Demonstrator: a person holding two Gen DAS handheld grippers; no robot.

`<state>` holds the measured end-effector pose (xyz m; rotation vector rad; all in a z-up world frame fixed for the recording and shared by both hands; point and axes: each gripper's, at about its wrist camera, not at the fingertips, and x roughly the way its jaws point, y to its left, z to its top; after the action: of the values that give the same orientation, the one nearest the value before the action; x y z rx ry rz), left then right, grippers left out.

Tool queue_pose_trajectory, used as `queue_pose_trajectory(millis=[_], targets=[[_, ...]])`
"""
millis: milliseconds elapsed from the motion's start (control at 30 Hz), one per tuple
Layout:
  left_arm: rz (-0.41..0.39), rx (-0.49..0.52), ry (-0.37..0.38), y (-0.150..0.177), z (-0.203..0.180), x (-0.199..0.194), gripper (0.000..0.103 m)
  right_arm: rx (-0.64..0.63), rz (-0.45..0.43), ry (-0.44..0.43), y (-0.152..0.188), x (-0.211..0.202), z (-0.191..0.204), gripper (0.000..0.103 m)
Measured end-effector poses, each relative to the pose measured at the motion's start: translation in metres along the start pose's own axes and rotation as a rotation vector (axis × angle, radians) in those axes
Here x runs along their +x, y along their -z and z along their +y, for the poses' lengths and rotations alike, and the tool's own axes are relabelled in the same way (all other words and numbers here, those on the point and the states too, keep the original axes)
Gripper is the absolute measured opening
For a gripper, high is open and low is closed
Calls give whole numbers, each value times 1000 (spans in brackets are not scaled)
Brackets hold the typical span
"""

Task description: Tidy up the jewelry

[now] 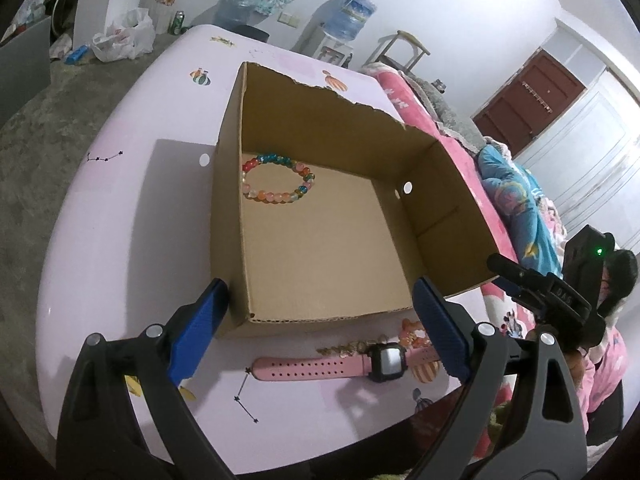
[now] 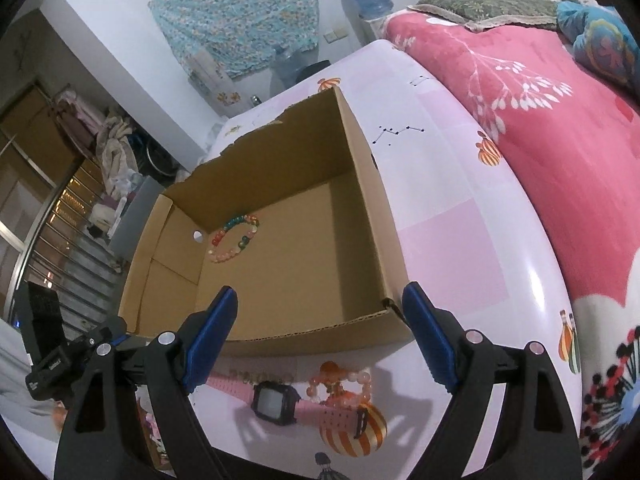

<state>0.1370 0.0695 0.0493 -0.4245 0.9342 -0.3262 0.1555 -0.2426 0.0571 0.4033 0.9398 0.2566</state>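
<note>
An open cardboard box (image 1: 320, 248) (image 2: 280, 264) stands on the pink table. A multicoloured bead bracelet (image 1: 278, 178) (image 2: 236, 238) lies in its far corner. In front of the box lie a pink watch (image 1: 344, 364) (image 2: 280, 400), a thin gold chain (image 1: 352, 347) and a pale orange bead bracelet (image 2: 344, 384). My left gripper (image 1: 320, 292) hovers open over the box's near wall, above the watch, nothing between its blue pads. My right gripper (image 2: 320, 300) is also open and empty over the near wall, with the watch just below it.
The pink table (image 1: 120, 240) (image 2: 460, 240) has a printed cloth with balloons and stars. A bed with a red blanket (image 2: 560, 140) runs along its side. The other gripper's body (image 1: 560, 300) (image 2: 44, 340) shows at each view's edge. Bags and clutter sit on the floor (image 1: 120, 36).
</note>
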Motion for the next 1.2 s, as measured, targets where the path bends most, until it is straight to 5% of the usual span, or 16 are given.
queue_pose_trajectory(millis=[267, 467, 667, 867, 1200], targets=[[-36, 22, -18, 11, 6, -13, 90, 32, -53, -4, 10, -15, -3, 83], [-35, 56, -53, 42, 20, -29, 92, -19, -122, 84, 44, -45, -5, 91], [74, 4, -163, 80, 43, -5, 92, -105, -46, 184, 93, -39, -7, 92], [58, 10, -236, 94, 47, 8, 92, -254, 45, 266, 131, -15, 7, 92], [70, 176, -417, 99, 25, 28, 95, -314, 89, 374, 150, 11, 8, 92]])
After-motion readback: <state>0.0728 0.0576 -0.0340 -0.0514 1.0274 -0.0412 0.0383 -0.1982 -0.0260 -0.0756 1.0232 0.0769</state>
